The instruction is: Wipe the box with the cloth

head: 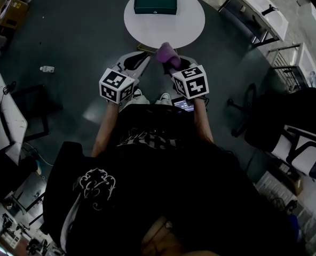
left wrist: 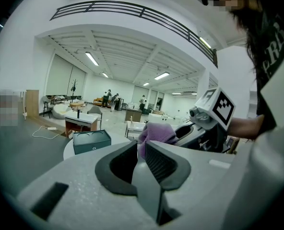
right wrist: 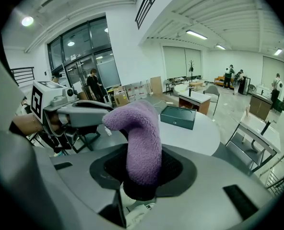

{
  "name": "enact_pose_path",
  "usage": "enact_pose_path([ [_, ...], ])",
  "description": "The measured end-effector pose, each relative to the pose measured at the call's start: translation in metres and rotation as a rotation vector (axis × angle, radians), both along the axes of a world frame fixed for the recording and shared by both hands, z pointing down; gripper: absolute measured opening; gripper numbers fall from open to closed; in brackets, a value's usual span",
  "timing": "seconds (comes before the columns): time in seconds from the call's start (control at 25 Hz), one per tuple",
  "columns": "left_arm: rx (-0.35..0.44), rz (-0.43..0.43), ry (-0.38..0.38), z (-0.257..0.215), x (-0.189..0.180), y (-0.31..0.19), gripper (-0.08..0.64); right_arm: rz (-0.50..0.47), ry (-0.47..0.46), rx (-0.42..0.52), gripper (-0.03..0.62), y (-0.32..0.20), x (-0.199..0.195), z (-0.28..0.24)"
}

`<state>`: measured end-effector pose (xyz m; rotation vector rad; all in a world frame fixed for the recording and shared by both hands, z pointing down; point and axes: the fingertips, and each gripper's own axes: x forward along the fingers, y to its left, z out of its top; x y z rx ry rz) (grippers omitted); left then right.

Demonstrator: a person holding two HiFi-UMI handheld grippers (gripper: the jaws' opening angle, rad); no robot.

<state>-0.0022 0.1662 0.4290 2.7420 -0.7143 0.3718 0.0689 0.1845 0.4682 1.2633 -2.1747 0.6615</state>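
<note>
A dark green box [head: 155,2] lies at the far side of a round white table [head: 163,31]. Both grippers hang short of the table's near edge, over the floor, well back from the box. My right gripper [head: 173,63] is shut on a fluffy purple cloth [head: 166,51], which stands up out of the jaws [right wrist: 141,133]. My left gripper [head: 141,63] is beside it on the left, shut with nothing in it [left wrist: 141,146]. The box shows in the left gripper view [left wrist: 91,141] and in the right gripper view [right wrist: 178,116], beyond the cloth.
A white desk [head: 259,7] stands right of the table, with a black office chair [head: 286,116] nearer. A small white object [head: 47,69] lies on the dark floor at left. Boxes and shelves line the left edge. Several people stand far off in the hall.
</note>
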Motion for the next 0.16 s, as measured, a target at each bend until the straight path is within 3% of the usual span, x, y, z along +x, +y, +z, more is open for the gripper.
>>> enact_pose_path([
  [0.16,0.012,0.001,-0.002,-0.0013,-0.0060,-0.0022,0.046,0.003,0.005,0.007,0.138,-0.0028,-0.0031,-0.0020],
])
